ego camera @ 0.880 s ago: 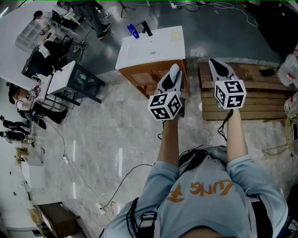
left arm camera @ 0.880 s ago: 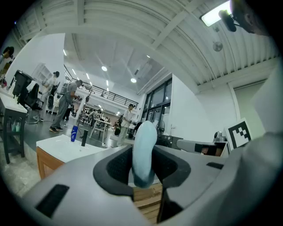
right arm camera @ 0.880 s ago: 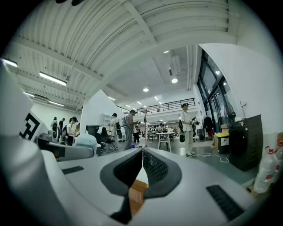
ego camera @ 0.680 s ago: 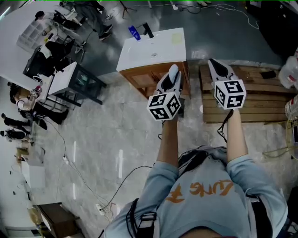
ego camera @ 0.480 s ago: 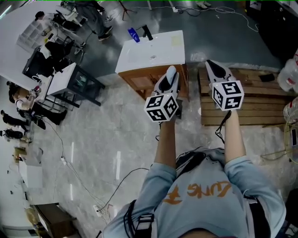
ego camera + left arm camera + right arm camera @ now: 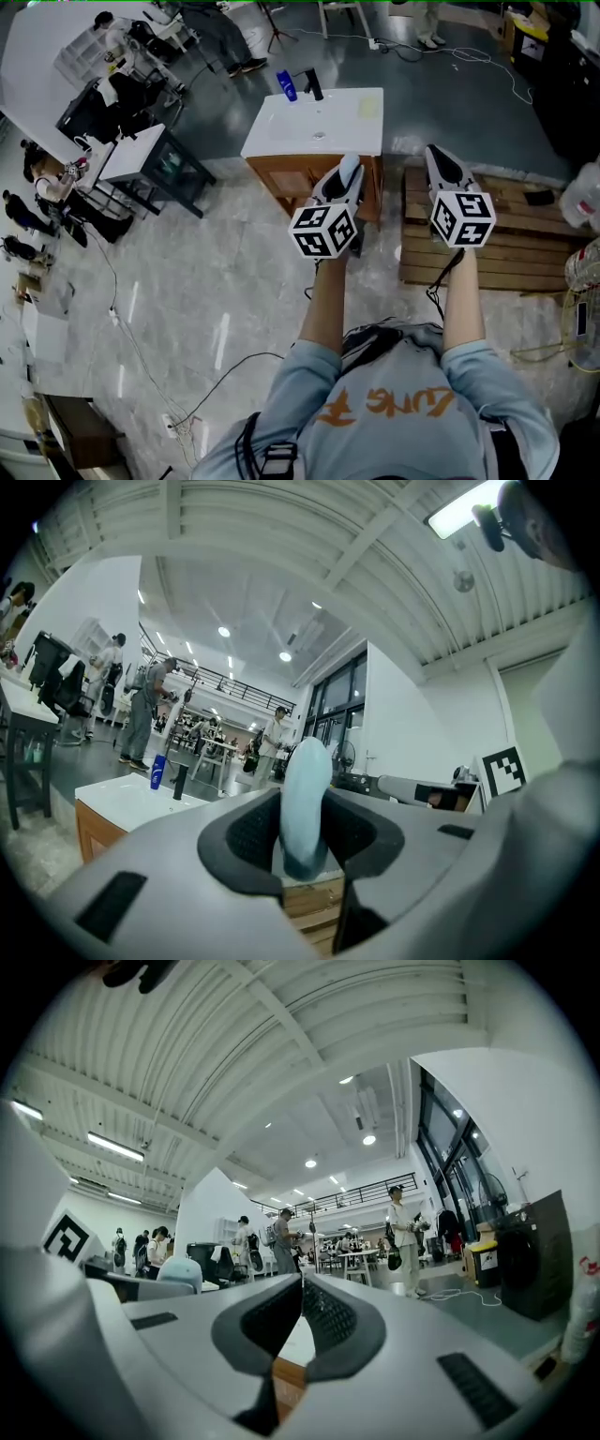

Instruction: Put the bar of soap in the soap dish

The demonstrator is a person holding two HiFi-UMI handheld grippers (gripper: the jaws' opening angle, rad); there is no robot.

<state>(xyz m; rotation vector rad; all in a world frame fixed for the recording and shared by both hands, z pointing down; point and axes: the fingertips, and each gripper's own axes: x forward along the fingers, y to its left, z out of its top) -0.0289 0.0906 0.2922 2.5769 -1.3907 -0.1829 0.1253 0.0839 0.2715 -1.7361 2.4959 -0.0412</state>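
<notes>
A pale blue bar of soap (image 6: 305,780) stands on edge between the dark pads of my left gripper (image 6: 302,834), which is shut on it. In the head view the left gripper (image 6: 346,178) points level toward a white-topped sink cabinet (image 6: 300,127), with the soap (image 6: 350,170) showing at its tip. A pale yellow rectangular thing (image 6: 368,107) lies on the counter's far right; I cannot tell whether it is the soap dish. My right gripper (image 6: 437,159) is held beside the left one over a wooden pallet. Its jaws (image 6: 301,1309) meet at the tips with nothing between them.
A blue bottle (image 6: 286,86) and a black faucet (image 6: 312,84) stand at the counter's back edge. The wooden pallet (image 6: 516,244) lies on the floor at the right. A black-framed table (image 6: 155,159) stands at the left. Cables (image 6: 225,375) trail over the marble floor.
The sink cabinet has slid lower in the head view, nearer the grippers. Both grippers keep the same side-by-side pose, and the soap stays between the left jaws.
</notes>
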